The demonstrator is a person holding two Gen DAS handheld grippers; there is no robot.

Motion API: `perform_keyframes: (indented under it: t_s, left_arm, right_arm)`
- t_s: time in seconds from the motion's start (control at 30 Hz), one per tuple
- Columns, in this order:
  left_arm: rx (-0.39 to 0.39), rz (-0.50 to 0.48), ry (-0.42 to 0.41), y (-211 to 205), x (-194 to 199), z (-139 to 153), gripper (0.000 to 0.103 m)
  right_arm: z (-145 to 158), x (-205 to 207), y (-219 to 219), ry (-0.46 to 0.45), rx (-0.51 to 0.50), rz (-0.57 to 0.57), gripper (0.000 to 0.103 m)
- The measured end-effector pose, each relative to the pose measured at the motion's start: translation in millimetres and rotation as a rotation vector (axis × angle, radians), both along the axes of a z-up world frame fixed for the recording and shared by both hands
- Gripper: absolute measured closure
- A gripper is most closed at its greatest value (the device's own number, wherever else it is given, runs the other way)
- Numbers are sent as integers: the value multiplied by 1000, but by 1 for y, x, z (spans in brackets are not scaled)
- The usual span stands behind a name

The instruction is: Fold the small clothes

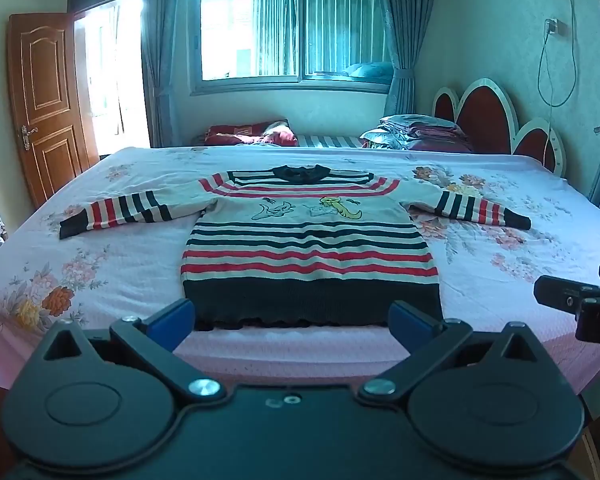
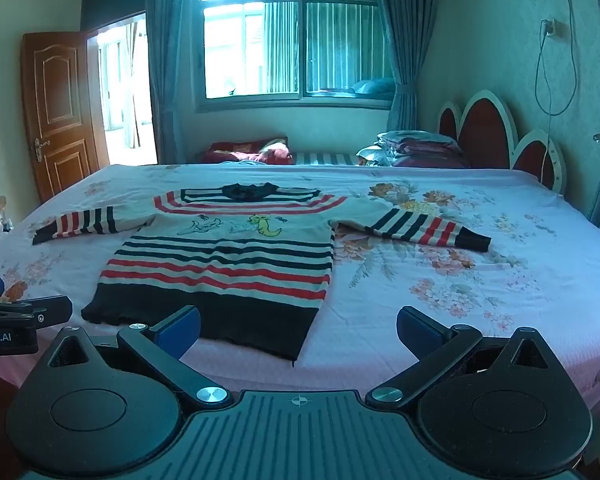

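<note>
The striped sweater (image 1: 310, 248) is laid flat on the bed (image 1: 100, 264), unfolded. Left gripper (image 1: 292, 322) and right gripper (image 2: 298, 332) are held wide open, empty. A sleeve is probably to be grasped next.

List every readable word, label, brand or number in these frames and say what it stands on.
"obot.AI": on the black body of the left gripper, cut off by the left edge of the right wrist view.
The sweater carries cartoon figures but no readable lettering.
No other readable text.
</note>
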State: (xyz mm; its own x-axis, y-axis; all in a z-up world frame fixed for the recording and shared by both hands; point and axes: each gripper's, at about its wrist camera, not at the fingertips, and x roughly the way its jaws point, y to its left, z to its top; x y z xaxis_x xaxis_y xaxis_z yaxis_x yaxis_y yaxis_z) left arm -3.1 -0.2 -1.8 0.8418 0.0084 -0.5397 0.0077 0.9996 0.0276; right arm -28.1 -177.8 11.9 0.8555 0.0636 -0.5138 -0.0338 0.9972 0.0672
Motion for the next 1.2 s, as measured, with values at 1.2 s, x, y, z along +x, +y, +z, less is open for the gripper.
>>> perform_keyframes:
  t_s: [1.2]
  left_arm:
    - [-13,16,-1,1,4,3,0]
  right_arm:
    - [2,5,-3,-7,-3,6,0]
